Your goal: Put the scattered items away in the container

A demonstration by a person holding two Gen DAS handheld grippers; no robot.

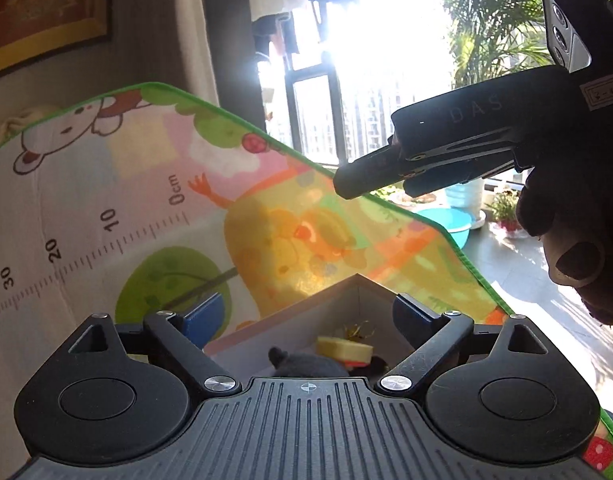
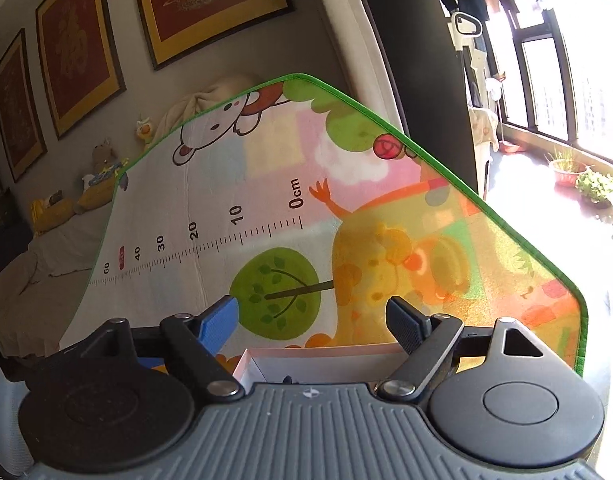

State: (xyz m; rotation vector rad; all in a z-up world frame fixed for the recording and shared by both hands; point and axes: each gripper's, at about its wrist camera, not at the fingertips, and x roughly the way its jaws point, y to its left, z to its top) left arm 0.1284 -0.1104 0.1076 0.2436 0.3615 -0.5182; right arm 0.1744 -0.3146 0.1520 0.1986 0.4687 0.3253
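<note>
left wrist view: the left tongs [image 1: 308, 312] stand wide apart with nothing between the pads, one pad blue, the other black. below and between them sits the white box [image 1: 338, 300], one corner pointing away from the camera, on a cartoon play mat [image 1: 106, 200] with a green border and a printed ruler scale. inside the box lie a dark grey plush toy [image 1: 306, 362], a yellow sponge-like block [image 1: 343, 349] and a small gold item [image 1: 360, 330] behind it; what the gold item is cannot be told. the right tongs [image 1: 370, 182] enter from the right, held in a dark-gloved hand [image 1: 578, 240], well above the mat; their opening cannot be judged here.

right wrist view: the right tongs [image 2: 314, 320] are parted and empty. the box [image 2: 306, 364] shows only as a rim and inner wall at the bottom edge, just beneath the tongs, on the same mat [image 2: 226, 184]. framed pictures [image 2: 78, 60] hang on the wall behind.
</note>
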